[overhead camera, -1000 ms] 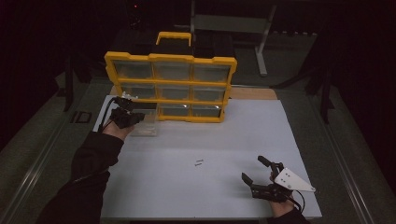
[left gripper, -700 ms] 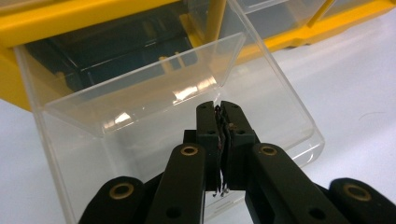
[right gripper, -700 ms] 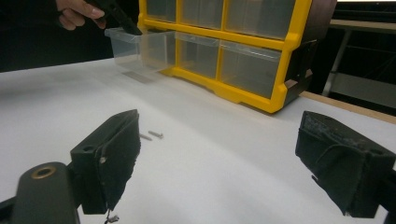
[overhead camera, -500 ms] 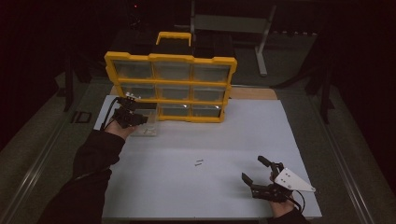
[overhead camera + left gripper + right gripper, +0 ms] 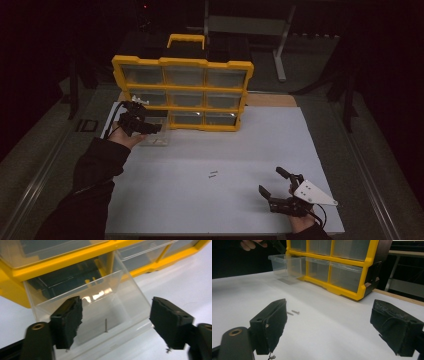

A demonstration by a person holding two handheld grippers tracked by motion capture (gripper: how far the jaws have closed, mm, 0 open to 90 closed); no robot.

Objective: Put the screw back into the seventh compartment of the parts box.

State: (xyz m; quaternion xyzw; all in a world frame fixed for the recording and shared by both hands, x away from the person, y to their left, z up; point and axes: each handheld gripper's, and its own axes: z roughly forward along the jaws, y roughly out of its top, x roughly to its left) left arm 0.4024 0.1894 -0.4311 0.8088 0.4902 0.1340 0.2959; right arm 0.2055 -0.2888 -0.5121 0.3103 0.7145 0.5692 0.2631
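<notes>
Left gripper point(image 5: 115, 325), jaws just opened wide, hangs over the pulled-out clear drawer point(image 5: 100, 317) of the yellow organizer point(image 5: 183, 93), where one screw point(image 5: 106, 325) lies (apparently just dropped). Right gripper point(image 5: 276, 188) rests spread on the white table point(image 5: 240, 150) near two loose screws point(image 5: 213, 174); nothing blocks them.
</notes>
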